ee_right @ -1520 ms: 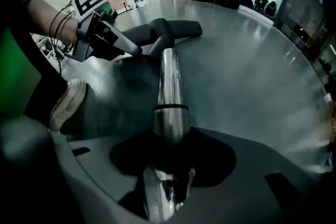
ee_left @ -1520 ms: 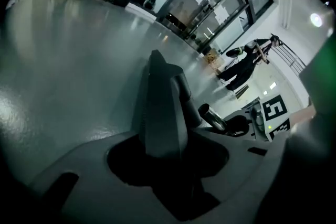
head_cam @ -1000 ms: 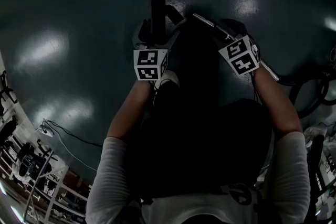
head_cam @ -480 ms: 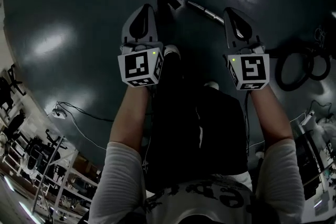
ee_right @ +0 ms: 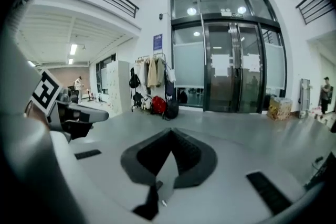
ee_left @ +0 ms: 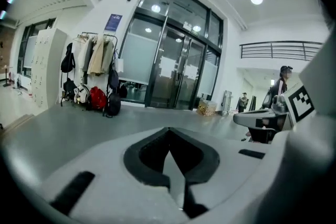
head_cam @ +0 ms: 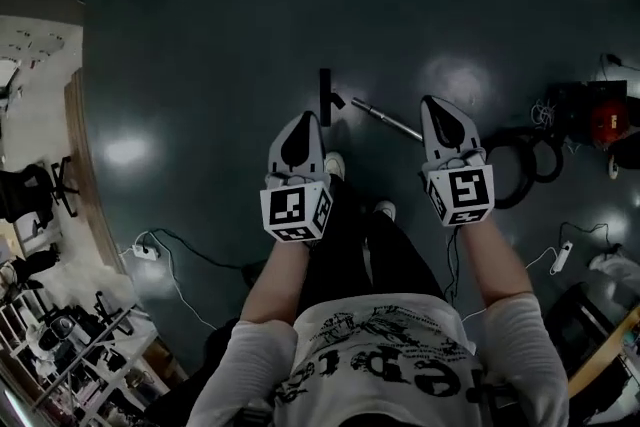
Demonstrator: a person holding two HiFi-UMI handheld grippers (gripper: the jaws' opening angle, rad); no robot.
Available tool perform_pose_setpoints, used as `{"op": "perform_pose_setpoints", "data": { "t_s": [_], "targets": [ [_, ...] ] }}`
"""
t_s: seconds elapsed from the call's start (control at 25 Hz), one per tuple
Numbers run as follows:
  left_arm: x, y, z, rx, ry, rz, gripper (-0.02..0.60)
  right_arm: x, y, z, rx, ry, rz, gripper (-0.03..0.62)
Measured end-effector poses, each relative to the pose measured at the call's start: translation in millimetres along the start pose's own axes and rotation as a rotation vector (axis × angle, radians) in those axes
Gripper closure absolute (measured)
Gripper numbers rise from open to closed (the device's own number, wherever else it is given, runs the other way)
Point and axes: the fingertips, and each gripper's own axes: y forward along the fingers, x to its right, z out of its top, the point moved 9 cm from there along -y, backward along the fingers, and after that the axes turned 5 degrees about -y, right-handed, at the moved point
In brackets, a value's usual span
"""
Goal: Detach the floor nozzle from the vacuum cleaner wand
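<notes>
Left tongs point(head_cam: 306, 118) and right tongs point(head_cam: 431, 102) are both closed and hold nothing. On the floor point(head_cam: 200, 65), the floor nozzle point(head_cam: 325, 93) lies at 12 o'clock from my shoes point(head_cam: 334, 165). The wand point(head_cam: 385, 120) is just beside it at 1 o'clock and looks detached. One step forward and I could tread on the round wand and slip.

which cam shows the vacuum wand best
The head view: the silver wand lies on the dark floor, apart from the black floor nozzle. The left gripper view and right gripper view look across the hall at glass doors and show none of it.
</notes>
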Motion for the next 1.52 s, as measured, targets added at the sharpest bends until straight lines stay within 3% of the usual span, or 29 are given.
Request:
{"op": "perform_pose_setpoints", "data": {
  "t_s": [0.2,0.44,0.64,0.88,1.12,1.52],
  "targets": [
    [64.8,-86.8,93.0,0.113,0.023,-0.089,0.578,8.5,-105.3,106.0,0.165,-0.036,-0.040,0.592],
    [137.7,-165.0,154.1,0.259,0.174,-0.145,0.577,20.9,-214.7,147.9,0.316,-0.004,-0.063,0.592],
    [188.6,-223.2,149.2,0.296,0.206,-0.174,0.578,17.3,-287.0,141.5,0.363,-0.008,-0.071,0.592],
    [211.4,-256.1,130.6,0.310,0.165,-0.179,0.578,3.0,-333.4,130.2,0.373,-0.058,-0.118,0.592],
    [230.7,-266.0,126.2,0.319,0.189,-0.184,0.578,4.4,-348.8,118.2,0.373,-0.032,-0.097,0.592],
    [216.6,-276.8,111.7,0.301,0.155,-0.174,0.578,-19.5,-343.0,113.8,0.355,-0.037,-0.037,0.592]
  ]
}}
